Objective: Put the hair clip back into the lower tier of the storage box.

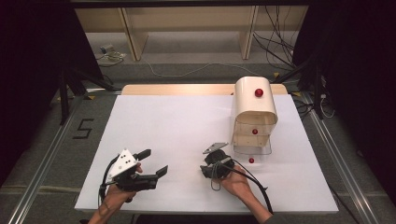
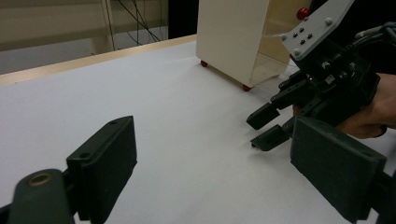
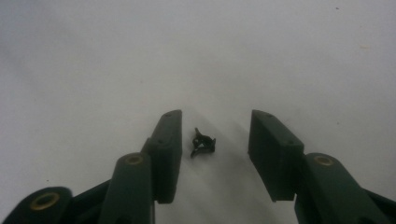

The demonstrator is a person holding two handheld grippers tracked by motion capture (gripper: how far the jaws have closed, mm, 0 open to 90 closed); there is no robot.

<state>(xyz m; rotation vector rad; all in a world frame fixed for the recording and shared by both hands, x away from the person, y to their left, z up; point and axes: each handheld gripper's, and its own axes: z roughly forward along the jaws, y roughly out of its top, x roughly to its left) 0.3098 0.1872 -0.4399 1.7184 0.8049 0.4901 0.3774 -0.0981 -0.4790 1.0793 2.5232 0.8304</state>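
A tiny black clip-like piece (image 3: 202, 143) lies on the white table top (image 1: 177, 121). My right gripper (image 3: 212, 126) points down at it with a jaw on either side; the pads stand apart from the piece, so it is open. In the high view this gripper (image 1: 206, 170) is at the front middle, just left of a cream drawer unit (image 1: 254, 112). My left gripper (image 1: 154, 162) hovers at the front left, open with nothing between its jaws (image 2: 215, 163), and looks across at the right gripper (image 2: 266, 128).
The drawer unit (image 2: 229, 42) has red knobs, and its clear bottom drawer (image 1: 252, 148) is pulled out toward me, its red knob (image 1: 251, 160) close to my right hand. Wooden shelving and loose cables lie beyond the table's far edge.
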